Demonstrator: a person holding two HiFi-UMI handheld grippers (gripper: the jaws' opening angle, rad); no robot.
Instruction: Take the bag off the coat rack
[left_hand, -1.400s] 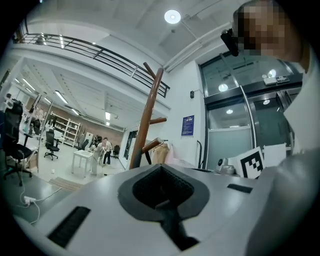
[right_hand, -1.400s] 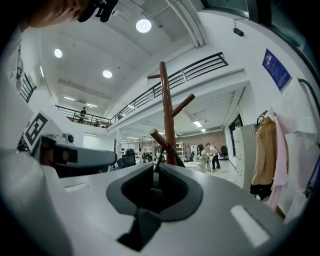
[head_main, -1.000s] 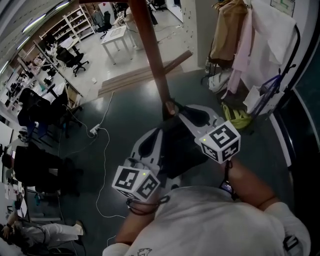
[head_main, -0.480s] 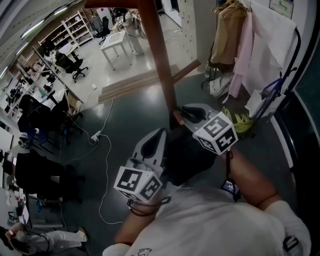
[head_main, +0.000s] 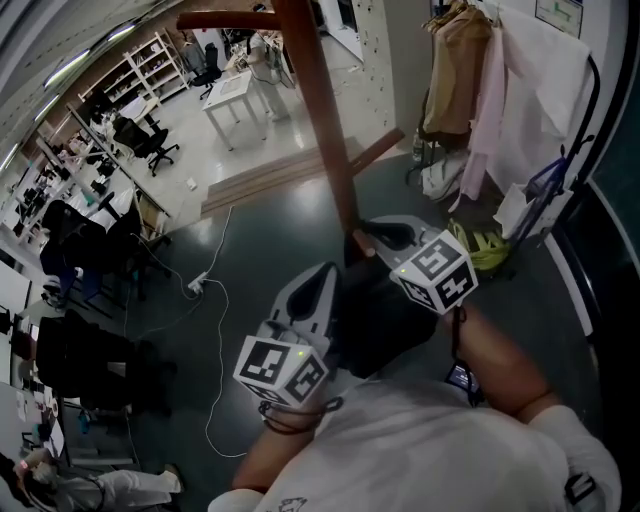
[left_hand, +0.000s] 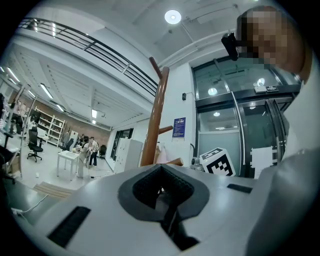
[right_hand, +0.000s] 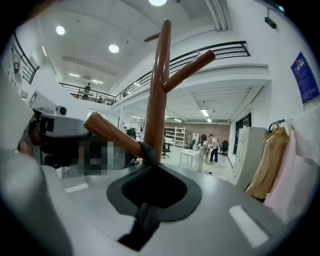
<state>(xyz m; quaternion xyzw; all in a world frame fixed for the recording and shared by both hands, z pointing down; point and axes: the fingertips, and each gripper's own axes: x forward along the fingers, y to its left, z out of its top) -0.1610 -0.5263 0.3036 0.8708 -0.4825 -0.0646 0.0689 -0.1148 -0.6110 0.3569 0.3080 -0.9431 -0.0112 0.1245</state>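
Observation:
The brown wooden coat rack (head_main: 320, 120) rises in front of me. A dark bag (head_main: 375, 315) hangs low between my two grippers. Its dark strap (right_hand: 145, 150) loops over a slanting peg (right_hand: 112, 132) and runs down into my right gripper (right_hand: 152, 172), which is shut on it right beside the pole (right_hand: 157, 90). In the head view the right gripper (head_main: 365, 232) touches the pole's lower part. My left gripper (head_main: 322, 275) lies along the bag's left side; its jaws (left_hand: 161, 175) look shut, with nothing visible between them.
Coats hang on a clothes rail (head_main: 470, 70) at the back right, with a yellow-green bundle (head_main: 478, 240) on the floor below. A white cable (head_main: 215, 290) trails across the dark floor. Wooden boards (head_main: 270, 165) lie behind the rack. Desks and office chairs (head_main: 140, 120) stand far left.
Both grippers and the bag stay by the pole; the right gripper has crept slightly up toward it. The head view has tilted up a little, showing more of the rack.

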